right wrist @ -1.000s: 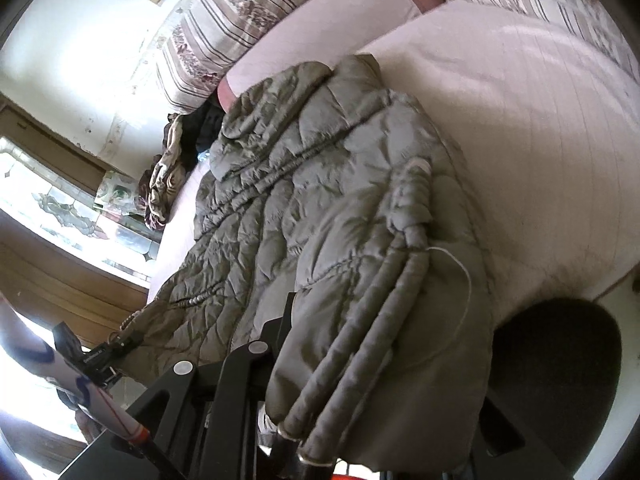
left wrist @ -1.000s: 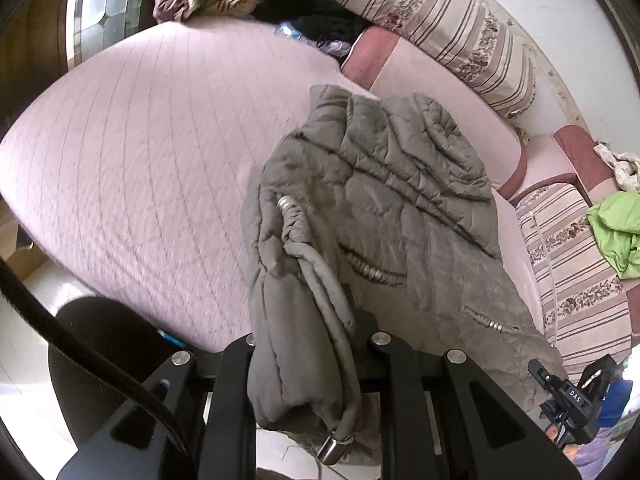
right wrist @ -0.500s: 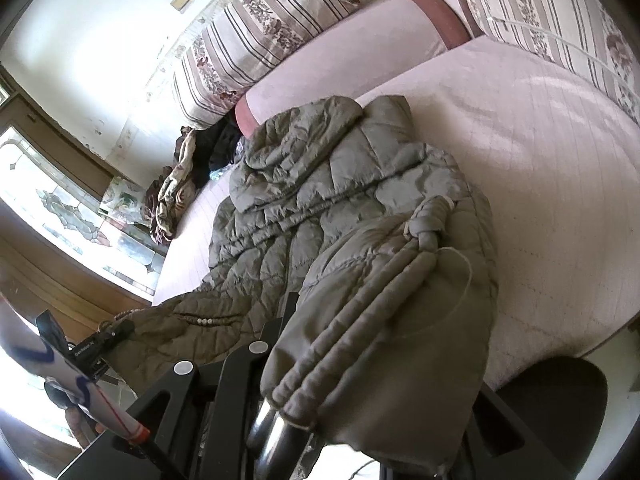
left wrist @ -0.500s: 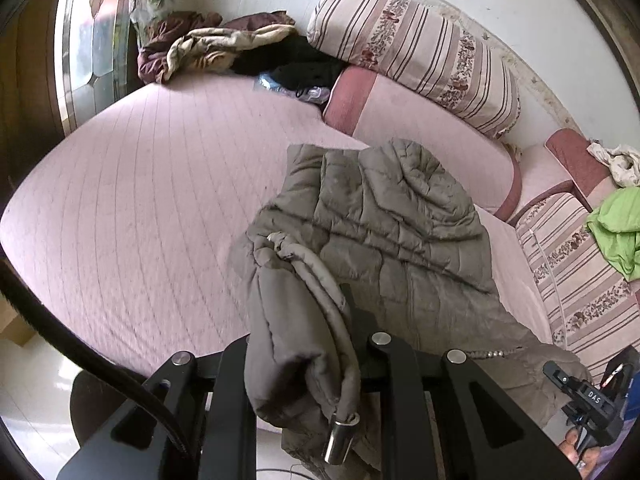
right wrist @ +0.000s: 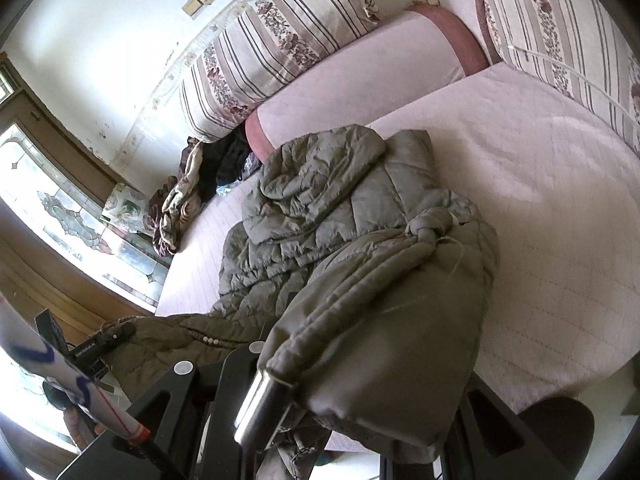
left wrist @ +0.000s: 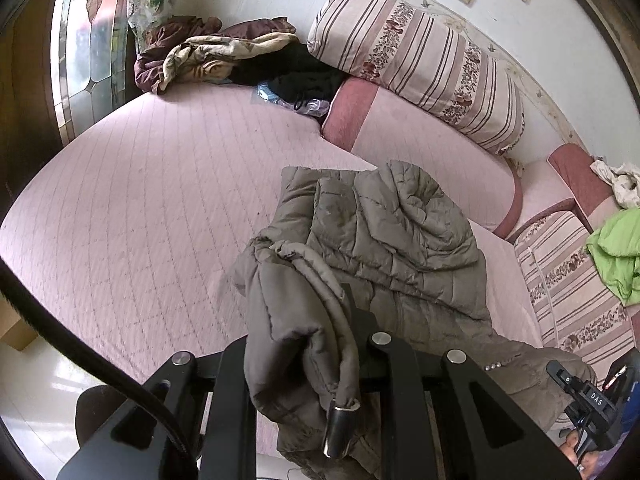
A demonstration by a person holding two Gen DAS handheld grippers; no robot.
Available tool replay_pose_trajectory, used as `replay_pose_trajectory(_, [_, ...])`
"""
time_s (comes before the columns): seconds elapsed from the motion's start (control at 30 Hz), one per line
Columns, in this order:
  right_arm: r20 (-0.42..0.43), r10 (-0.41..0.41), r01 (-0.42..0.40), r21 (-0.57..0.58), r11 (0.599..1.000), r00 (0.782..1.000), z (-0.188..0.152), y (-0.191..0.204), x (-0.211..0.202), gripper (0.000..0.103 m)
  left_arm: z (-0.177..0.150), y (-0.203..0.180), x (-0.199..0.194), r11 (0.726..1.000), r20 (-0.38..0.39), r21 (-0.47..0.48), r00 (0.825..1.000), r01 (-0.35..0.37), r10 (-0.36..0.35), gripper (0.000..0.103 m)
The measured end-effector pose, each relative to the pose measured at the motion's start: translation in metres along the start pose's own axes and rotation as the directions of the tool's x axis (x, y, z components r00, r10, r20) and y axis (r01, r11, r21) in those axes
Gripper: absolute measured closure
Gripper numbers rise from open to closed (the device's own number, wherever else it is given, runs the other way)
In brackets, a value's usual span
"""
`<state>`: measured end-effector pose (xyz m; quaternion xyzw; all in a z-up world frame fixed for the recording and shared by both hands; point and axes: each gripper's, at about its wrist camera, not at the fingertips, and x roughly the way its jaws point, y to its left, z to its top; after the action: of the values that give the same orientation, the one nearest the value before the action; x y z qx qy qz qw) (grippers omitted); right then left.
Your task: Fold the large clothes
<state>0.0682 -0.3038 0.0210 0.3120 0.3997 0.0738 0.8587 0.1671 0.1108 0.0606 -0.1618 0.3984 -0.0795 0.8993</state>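
since the puffy jacket (left wrist: 384, 240) looks soft, light and slippery, both jaws pinching its bunched hem corners seems right.

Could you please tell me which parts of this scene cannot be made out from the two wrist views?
- Left wrist view: the left gripper jaws, buried under the bunched hem of the grey-green padded coat.
- Right wrist view: the right gripper jaws, covered by a coat fold.
- Both views: the coat's lowest edge, cut off by the bottom frame edge.
- Left wrist view: the dark clothes pile by the window, too tangled and small to sort into items.
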Motion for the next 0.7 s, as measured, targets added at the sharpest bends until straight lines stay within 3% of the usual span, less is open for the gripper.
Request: replay_pose_trajectory(0.7, [0.043, -0.057, 0.059, -0.047, 0.997, 0.997, 0.058, 0.016, 0.03, 0.083, 0.058, -0.014, 0.032, 0.999, 0.033, -0.002, 0.999, -0.034, 0.035, 0.085])
